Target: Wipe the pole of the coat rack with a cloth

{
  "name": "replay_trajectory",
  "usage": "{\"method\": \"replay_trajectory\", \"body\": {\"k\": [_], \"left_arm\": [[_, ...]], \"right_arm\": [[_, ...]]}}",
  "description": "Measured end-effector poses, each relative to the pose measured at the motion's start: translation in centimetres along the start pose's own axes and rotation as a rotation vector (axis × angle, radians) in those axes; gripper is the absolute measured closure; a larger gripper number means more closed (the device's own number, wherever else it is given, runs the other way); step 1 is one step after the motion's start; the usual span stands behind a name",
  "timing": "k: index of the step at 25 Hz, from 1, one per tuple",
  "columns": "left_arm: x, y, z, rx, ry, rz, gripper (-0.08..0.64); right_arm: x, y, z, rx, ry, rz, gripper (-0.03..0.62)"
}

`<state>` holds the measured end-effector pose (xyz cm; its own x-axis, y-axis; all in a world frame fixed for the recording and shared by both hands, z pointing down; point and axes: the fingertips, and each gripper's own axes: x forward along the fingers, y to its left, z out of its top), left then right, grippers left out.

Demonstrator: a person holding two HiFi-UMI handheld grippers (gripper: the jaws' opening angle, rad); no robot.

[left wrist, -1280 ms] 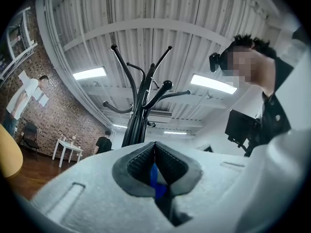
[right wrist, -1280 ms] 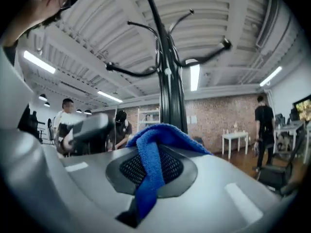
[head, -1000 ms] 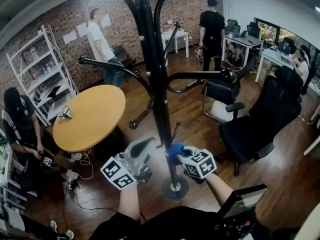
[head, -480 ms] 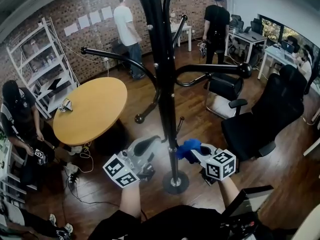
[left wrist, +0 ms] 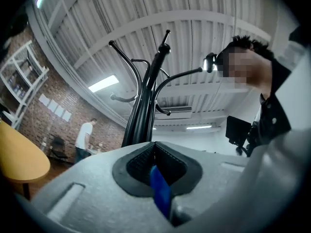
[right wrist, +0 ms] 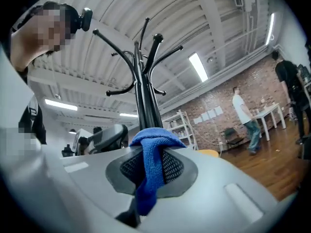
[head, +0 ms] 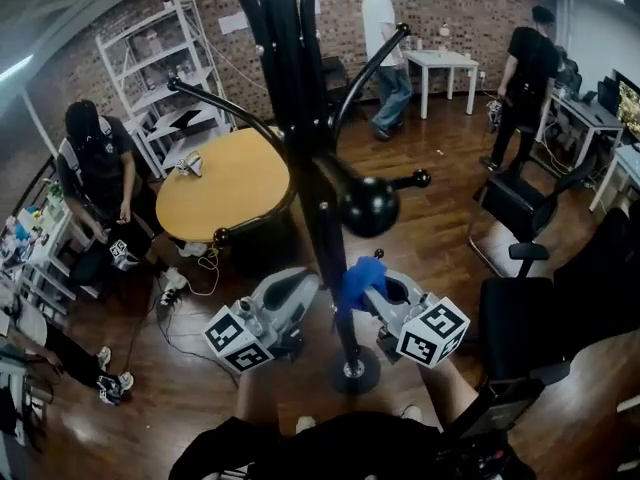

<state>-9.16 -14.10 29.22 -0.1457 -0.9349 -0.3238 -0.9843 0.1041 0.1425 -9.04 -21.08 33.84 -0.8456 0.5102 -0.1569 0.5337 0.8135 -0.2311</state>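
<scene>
- Right gripper (head: 375, 290) clamped on bunched blue microfibre cloth (head: 358, 278); cloth against black metal coat-rack pole (head: 328, 230), low down.
- Left gripper (head: 303, 286) jaws closed together, just beside pole; thin blue strip in seam, nature unclear.
- Best run likely: firm contact, long strokes along pole, then round it, clear of knobbed hook arm (head: 368, 206).

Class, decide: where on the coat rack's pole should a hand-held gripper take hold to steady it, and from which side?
Probably take the bare straight pole low down, below the curved arms, jaws level across it. Come from the person's left: the cloth in the right hand-held gripper covers the right side.
</scene>
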Motion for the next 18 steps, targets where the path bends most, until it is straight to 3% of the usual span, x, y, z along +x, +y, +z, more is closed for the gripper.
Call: {"method": "replay_trajectory", "body": {"k": [3,6,12,18], "left_arm": [[2.4,-0.8,-1.7,0.042,-0.012,0.170,0.560],[3.3,-1.8,-1.6,0.078,-0.021,0.272,0.560],[3.2,-4.1,-1.8,0.131,-0.022,0.349,0.560],[2.3,-4.2,-1.5,0.191,-0.046,0.507,0.560]], "right_arm": [[-1.0,-1.6,1.5,0.005,0.025,0.157,0.569],[-0.2,-1.7,3.4,-0.029,0.036,0.264,0.569],[1.3,-1.3,4.7,0.033,0.015,0.330,0.569],[3.3,-1.4,3.2,0.012,0.033,0.375,0.569]]}}
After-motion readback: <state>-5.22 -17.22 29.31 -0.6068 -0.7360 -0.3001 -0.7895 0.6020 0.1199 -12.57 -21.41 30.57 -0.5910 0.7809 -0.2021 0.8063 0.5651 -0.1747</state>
